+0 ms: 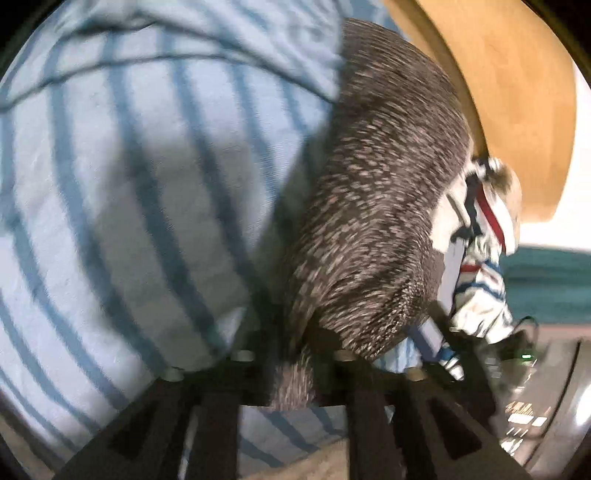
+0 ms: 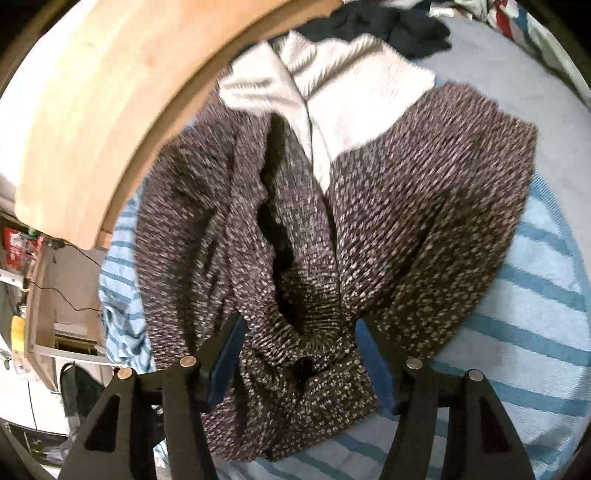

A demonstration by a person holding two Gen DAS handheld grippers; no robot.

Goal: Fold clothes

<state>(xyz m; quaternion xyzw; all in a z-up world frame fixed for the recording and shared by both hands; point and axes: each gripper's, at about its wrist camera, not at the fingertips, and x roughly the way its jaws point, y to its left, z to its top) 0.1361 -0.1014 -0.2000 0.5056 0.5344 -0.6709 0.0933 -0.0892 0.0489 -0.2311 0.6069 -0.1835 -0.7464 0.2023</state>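
Across both views a blue-and-white striped sheet point(image 1: 110, 192) covers the bed and takes up most of what the left wrist camera sees. Along one side of it curves a light wooden board point(image 2: 85, 122), at the upper right of the left view and the upper left of the right view. On the sheet lies the task's garment, a dark speckled knit sweater point(image 2: 424, 221) with a pale grey panel at its far end, rumpled into two lobes with a deep fold between them. Beyond it, at the top of the right view, sit a dark navy garment point(image 2: 388, 26) and part of a white cloth with red and blue stripes point(image 1: 480, 266), which the left view shows beside the sweater's edge. The right gripper point(image 2: 299, 354) hangs over the sweater's ribbed hem with its fingers point(image 2: 229, 347) spread wide to either side of the bunched knit, not pressing on it. The left gripper point(image 1: 295, 354) has a narrow tail of the sweater running between its fingers point(image 1: 369, 406); the picture is blurred, and whether they pinch the knit I cannot tell.
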